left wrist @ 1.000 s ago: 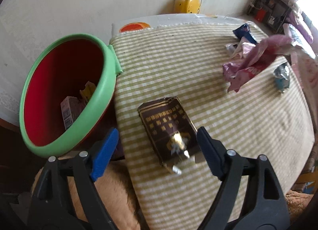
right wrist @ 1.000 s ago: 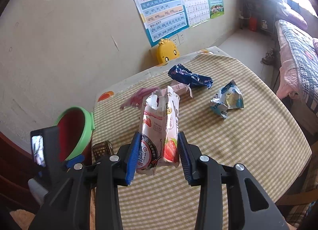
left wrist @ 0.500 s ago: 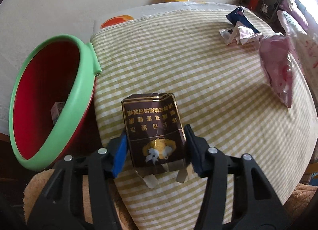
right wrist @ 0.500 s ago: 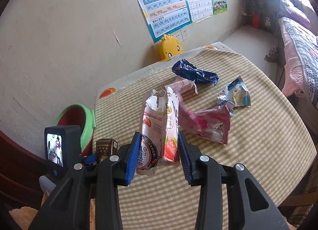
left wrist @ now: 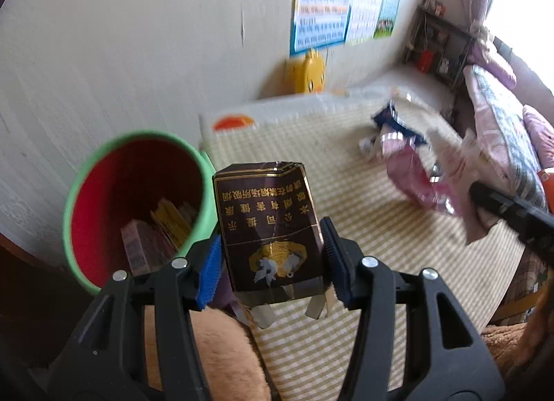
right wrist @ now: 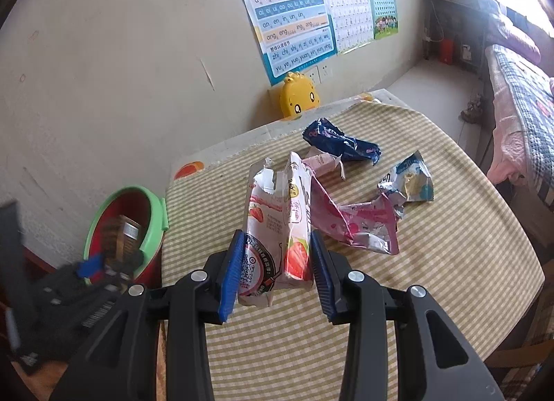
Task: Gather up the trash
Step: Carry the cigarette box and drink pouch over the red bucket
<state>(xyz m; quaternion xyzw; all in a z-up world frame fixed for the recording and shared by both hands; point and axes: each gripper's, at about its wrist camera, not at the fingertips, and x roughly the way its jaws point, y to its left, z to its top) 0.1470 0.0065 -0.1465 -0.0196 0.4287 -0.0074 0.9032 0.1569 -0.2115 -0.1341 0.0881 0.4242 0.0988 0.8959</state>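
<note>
Holding a cigarette pack (left wrist: 268,224) (lifted) beside the bin (left wrist: 74,193) rim.

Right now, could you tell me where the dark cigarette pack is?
The cigarette pack is clamped in the left gripper, raised beside the green-rimmed bin.

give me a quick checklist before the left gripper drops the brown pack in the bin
1. Left gripper shut on the brown pack: ok, both pads press its sides.
2. Pack off the tablecloth: ok, it hangs beside the table's edge.
3. Pack over the bin opening: not ok in the left wrist view, where it sits right of the green rim; the blurred right wrist view hints it is nearer.
4. Room in the bin: ok, only a few boxes at the bottom.
5. Right gripper holding the strawberry carton clear of the bin: ok.
6. Foil flaps under the pack snagging: cannot tell.
</note>
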